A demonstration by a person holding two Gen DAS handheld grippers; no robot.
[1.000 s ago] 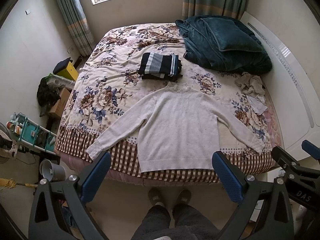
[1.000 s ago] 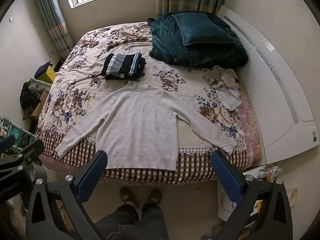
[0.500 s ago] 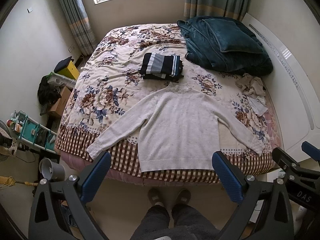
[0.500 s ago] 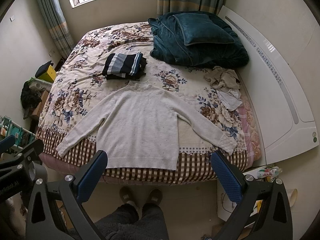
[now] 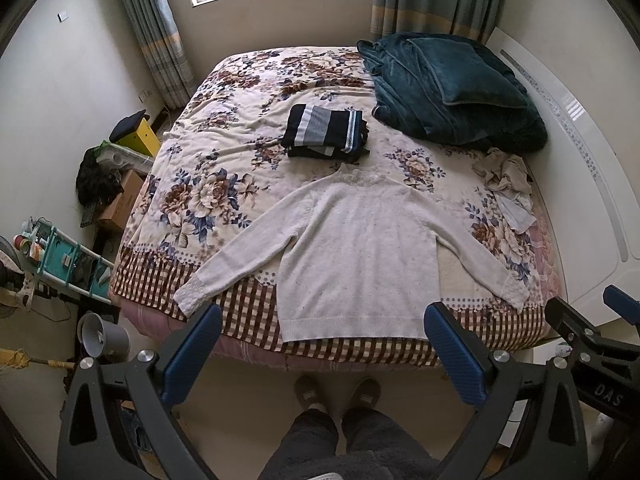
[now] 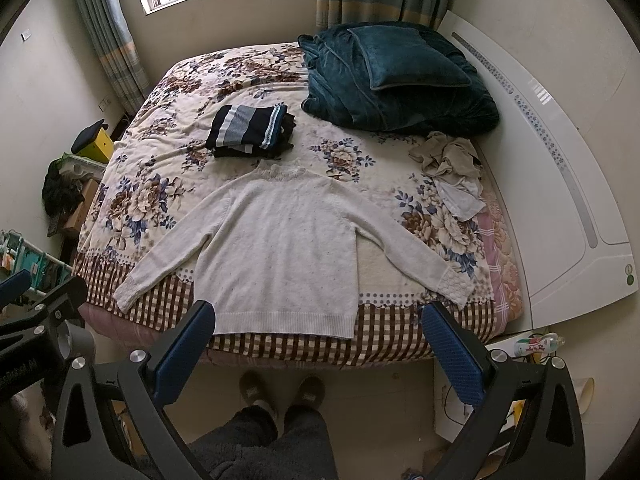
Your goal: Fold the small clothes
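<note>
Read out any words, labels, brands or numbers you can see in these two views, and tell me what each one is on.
"DAS": white letters on the black frame of the right gripper, seen in the left wrist view.
Partial white lettering on the left gripper frame in the right wrist view: cut off, unreadable.
Bottle label on the floor: red print, too small to read.
Round green mark on the headboard: no legible text.

folded stack (image 5: 325, 132) beyond collar, rumpled clothes (image 5: 506, 184) right

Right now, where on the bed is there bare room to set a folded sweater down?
Bare floral bedspread lies left of the striped folded stack and above the white sweater's left sleeve. The right side is crowded: teal blanket, crumpled beige clothes.
</note>
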